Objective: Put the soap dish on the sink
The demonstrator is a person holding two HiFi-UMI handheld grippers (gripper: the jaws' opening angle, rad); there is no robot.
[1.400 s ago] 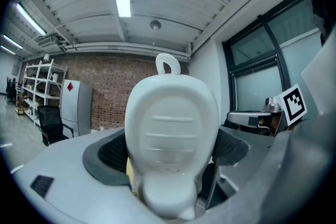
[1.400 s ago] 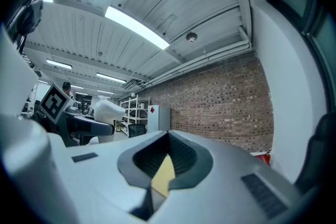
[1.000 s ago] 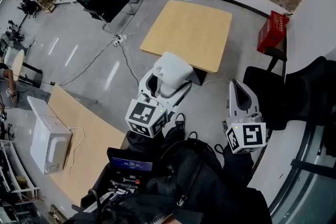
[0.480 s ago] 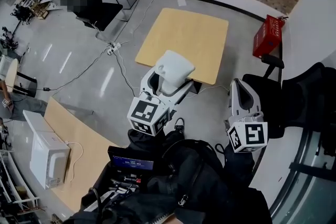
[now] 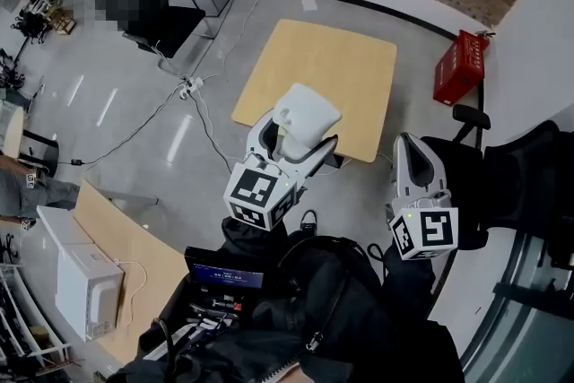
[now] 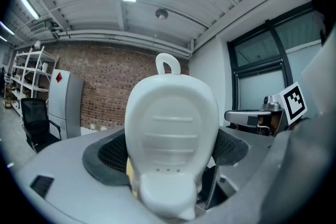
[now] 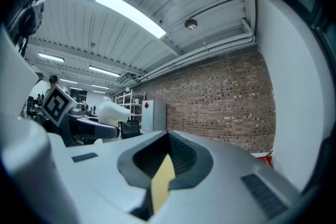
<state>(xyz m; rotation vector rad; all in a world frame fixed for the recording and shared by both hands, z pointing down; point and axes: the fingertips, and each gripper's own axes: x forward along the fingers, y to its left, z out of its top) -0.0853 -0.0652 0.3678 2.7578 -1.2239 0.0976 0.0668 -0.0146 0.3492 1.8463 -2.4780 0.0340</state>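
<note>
A white soap dish [image 5: 307,112] with a small hanging loop is held up in the air, and my left gripper [image 5: 291,143] is shut on its lower end. In the left gripper view the dish [image 6: 172,128] stands upright between the dark pads and fills the middle of the picture. My right gripper [image 5: 411,159] hangs to the right of it, shut with nothing in it. Its pads [image 7: 181,157] meet in the right gripper view, where the soap dish [image 7: 113,110] shows small at the left. No sink is in view.
A light wooden table [image 5: 323,67] stands on the grey floor below the dish. A red crate [image 5: 459,69] sits by the brick wall and a black chair [image 5: 157,9] at the back left. A white box [image 5: 85,287] rests on a second tabletop; a black bag [image 5: 314,309] lies near me.
The left gripper has moved slightly up and to the right with the soap dish in it. The head view has drifted a little. The right gripper has hardly moved.
</note>
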